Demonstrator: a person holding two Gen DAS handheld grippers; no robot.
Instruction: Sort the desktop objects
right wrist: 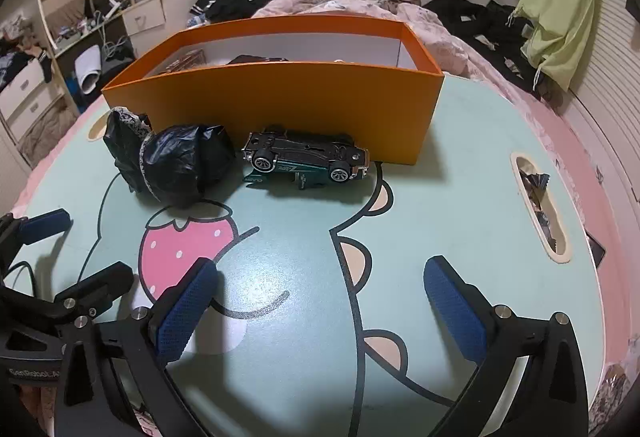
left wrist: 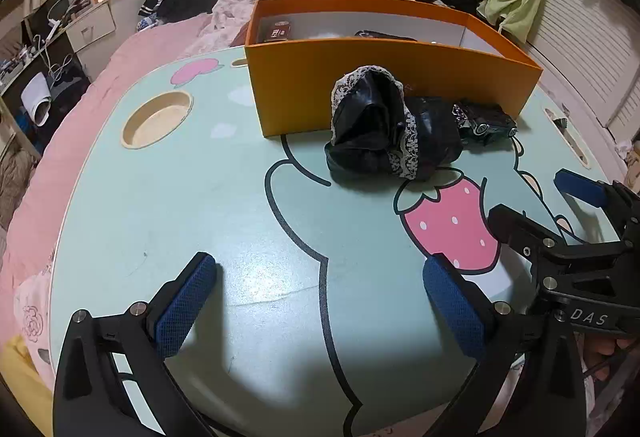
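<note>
Both tools hung over the near part of the table [right wrist: 460,173], a pale green lap table with a cartoon print, and neither carried anything. The left hand-held gripper [left wrist: 320,301] stood with its jaws spread wide over bare tabletop; the right hand-held gripper [right wrist: 320,301] was equally wide and empty.

The things left to sort lay at twelve o'clock from both, just in front of the orange box [right wrist: 280,109]. The toy car [right wrist: 306,157] lay upside down, wheels up, right beside the box's front wall. The black lace-trimmed pouch [left wrist: 384,125] sat crumpled at about ten o'clock in the right wrist view, close to the car's left end. Inside the box a red packet [left wrist: 276,31] and a dark item could be partly seen.

Several risks looked likely. The inverted car offered a narrow, slick chassis; a grip across the wheels could let it roll out or skid into the box wall and shove the light box back. The pouch was soft and shiny, so jaws closing on a loose fold might lift only a corner and drop it. With both tools near each other, reaching for neighbouring items together could make them collide. The slot [right wrist: 540,205] at three o'clock could swallow a dropped car.
</note>
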